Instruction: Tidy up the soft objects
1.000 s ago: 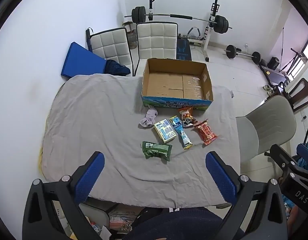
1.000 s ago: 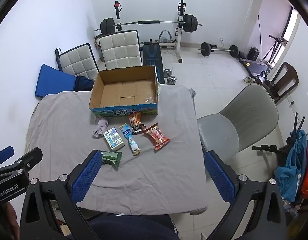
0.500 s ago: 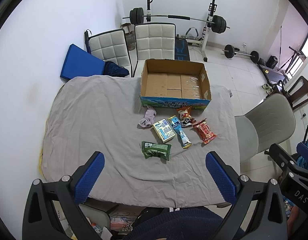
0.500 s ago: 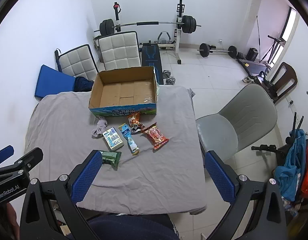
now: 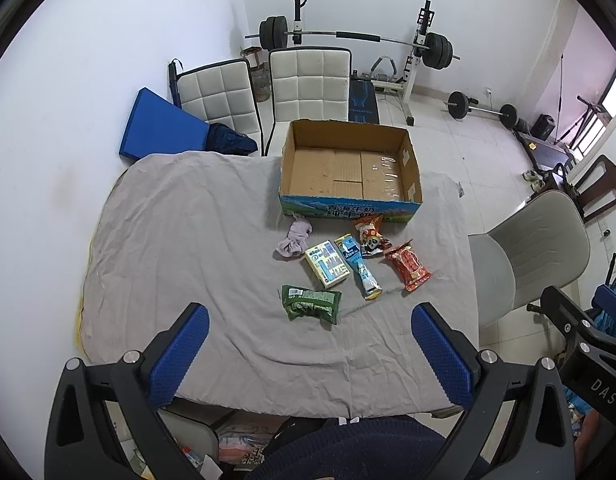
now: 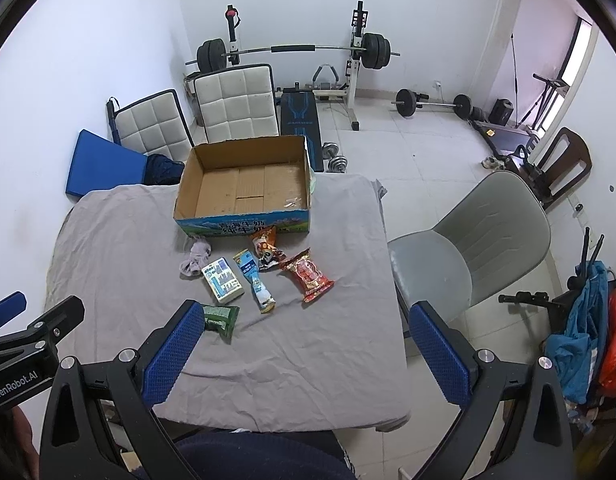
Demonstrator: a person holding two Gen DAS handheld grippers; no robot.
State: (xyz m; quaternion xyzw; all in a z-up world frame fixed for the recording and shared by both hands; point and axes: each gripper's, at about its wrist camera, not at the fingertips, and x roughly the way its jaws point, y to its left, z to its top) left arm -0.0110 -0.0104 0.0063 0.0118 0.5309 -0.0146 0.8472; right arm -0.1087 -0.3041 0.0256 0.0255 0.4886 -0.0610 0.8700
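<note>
An empty cardboard box (image 5: 349,168) (image 6: 246,184) stands at the far side of a table under a grey cloth (image 5: 180,248). In front of it lie a pale purple sock (image 5: 294,237) (image 6: 194,258), a white-blue pack (image 5: 325,263) (image 6: 223,281), a blue pouch (image 5: 357,266) (image 6: 255,280), an orange snack bag (image 5: 369,234) (image 6: 266,249), a red snack bag (image 5: 407,265) (image 6: 306,275) and a green pack (image 5: 311,303) (image 6: 220,319). My left gripper (image 5: 309,346) and right gripper (image 6: 304,346) are open and empty, high above the table's near edge.
A grey chair (image 6: 467,256) stands right of the table. Two white padded chairs (image 5: 268,88) and a blue mat (image 5: 160,128) are behind it. A barbell rack (image 6: 296,52) and weights stand at the back wall. The other gripper shows at each view's edge (image 6: 20,344).
Both views have shifted slightly; the grippers have drifted a little, still open. Nothing on the table has moved.
</note>
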